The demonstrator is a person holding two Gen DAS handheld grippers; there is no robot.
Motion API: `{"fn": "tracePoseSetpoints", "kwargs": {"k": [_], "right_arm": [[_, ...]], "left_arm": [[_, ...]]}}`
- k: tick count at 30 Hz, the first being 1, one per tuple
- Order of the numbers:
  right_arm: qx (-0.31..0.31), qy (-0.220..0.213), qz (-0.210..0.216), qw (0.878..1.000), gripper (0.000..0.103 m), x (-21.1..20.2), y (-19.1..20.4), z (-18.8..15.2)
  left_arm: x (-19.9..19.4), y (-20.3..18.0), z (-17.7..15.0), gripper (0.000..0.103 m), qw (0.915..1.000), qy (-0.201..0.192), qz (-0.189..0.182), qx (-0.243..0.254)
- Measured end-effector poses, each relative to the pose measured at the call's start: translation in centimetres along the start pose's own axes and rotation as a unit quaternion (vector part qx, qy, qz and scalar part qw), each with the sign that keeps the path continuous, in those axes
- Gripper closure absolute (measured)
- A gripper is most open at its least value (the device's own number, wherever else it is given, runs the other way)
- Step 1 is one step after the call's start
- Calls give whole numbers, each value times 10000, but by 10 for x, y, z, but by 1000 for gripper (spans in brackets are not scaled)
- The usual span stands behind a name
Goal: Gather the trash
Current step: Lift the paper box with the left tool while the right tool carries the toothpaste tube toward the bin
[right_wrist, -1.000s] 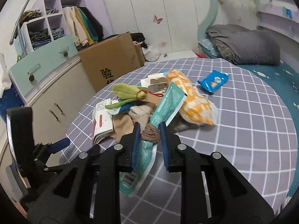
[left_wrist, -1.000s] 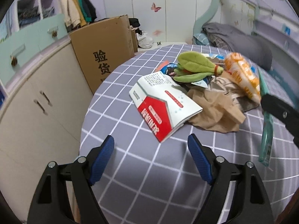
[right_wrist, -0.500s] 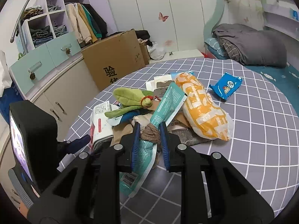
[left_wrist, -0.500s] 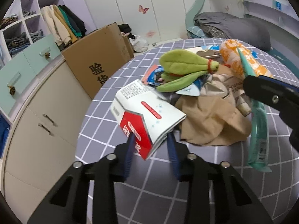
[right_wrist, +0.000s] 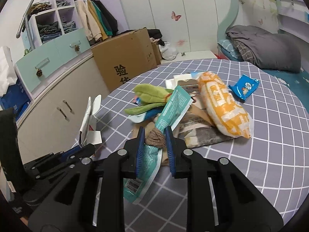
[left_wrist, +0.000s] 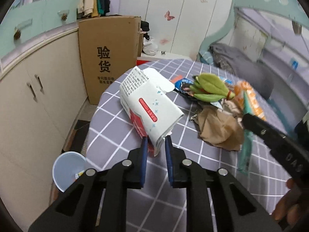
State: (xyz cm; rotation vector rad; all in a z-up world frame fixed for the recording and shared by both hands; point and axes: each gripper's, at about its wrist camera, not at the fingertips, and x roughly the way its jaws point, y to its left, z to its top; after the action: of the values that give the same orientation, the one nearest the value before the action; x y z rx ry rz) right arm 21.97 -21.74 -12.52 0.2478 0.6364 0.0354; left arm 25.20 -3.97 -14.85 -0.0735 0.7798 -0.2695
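Note:
A white and red carton [left_wrist: 148, 104] stands tilted over the grey checked bed sheet [left_wrist: 115, 127]. My left gripper [left_wrist: 155, 145] has the carton's lower corner between its blue pads, which press on it as the jaws keep closing. The carton [right_wrist: 86, 123] and left gripper [right_wrist: 81, 147] also show at the left of the right wrist view. My right gripper [right_wrist: 154, 133] is shut on a teal packet [right_wrist: 173, 106] and a bunched brown cloth [right_wrist: 156, 141]. It hangs above the trash pile.
The pile holds a green plush toy [left_wrist: 210, 89], an orange bag [right_wrist: 222, 104], crumpled brown paper [left_wrist: 218, 129] and a blue wrapper [right_wrist: 243, 87]. A pale blue bin [left_wrist: 67, 170] stands on the floor at the lower left. A cardboard box [left_wrist: 108, 58] leans by the cabinets [left_wrist: 38, 100].
My left jaws went from wide open to pressing on the carton's corner, and the carton came up off the sheet. The left view swung left, bringing the bin into sight. The right grip is unchanged.

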Motion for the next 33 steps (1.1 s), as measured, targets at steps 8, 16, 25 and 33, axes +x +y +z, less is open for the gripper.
{"fn": "tracePoseSetpoints", "kwargs": {"k": [8,16,25,33], "right_arm": [[-158,76,197,9997,81,-2,26,-4],[-303,208,471,9982,81,1,58,-8],[-454,347,736,9957,81,8,89,-12],[-687,535,1133,9897,81,25,132,-12]], "left_arm": [[-30,20,-12,90,9985,-285,-384,-262],[-52,40,-25,94,9971,-459,-458,-388],[-67,60,-29,95,9959,-692,-359,-468],[-81,96,-24,96,9930,-923,-142,-716]]}}
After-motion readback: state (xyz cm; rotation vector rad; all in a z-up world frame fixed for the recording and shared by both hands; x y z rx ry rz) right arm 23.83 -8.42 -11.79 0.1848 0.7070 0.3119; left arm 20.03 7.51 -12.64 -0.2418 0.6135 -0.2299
